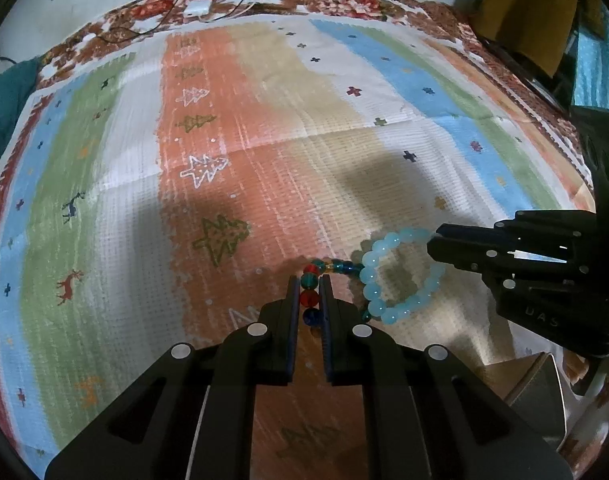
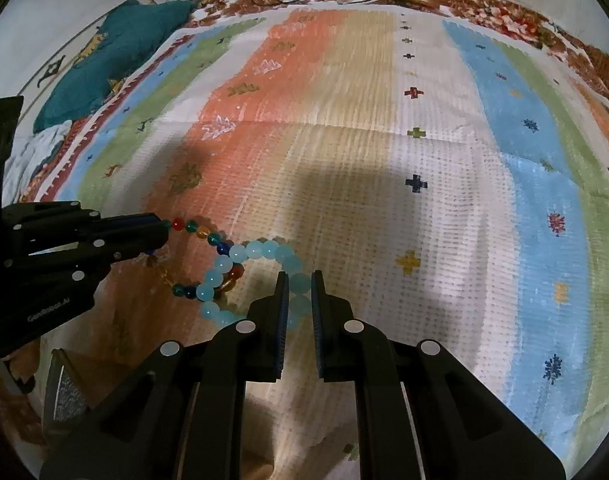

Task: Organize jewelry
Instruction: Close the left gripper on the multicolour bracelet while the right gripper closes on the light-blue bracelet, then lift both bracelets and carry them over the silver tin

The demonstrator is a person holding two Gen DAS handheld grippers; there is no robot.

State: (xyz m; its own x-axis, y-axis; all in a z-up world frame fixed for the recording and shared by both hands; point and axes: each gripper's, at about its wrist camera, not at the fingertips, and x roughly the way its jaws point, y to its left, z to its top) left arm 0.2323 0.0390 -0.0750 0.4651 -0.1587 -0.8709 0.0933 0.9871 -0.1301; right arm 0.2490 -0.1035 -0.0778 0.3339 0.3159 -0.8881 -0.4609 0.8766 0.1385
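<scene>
A multicolour bead bracelet (image 1: 309, 298) with red, green, blue and amber beads lies on the striped cloth (image 1: 264, 120). My left gripper (image 1: 308, 280) is shut on it, beads between the pads. A light-blue bead bracelet (image 1: 400, 276) overlaps it on the right. My right gripper (image 2: 298, 276) is shut on the light-blue bracelet (image 2: 256, 250), a bead between its pads. In the right wrist view the multicolour bracelet (image 2: 202, 234) runs from the left gripper (image 2: 160, 236) under the blue one. The right gripper (image 1: 434, 240) enters the left wrist view from the right.
A grey box corner (image 1: 540, 392) sits near the front edge, also in the right wrist view (image 2: 68, 392). A white charger with cables (image 1: 198, 8) lies at the far edge. A teal cushion (image 2: 116, 56) lies at the far left.
</scene>
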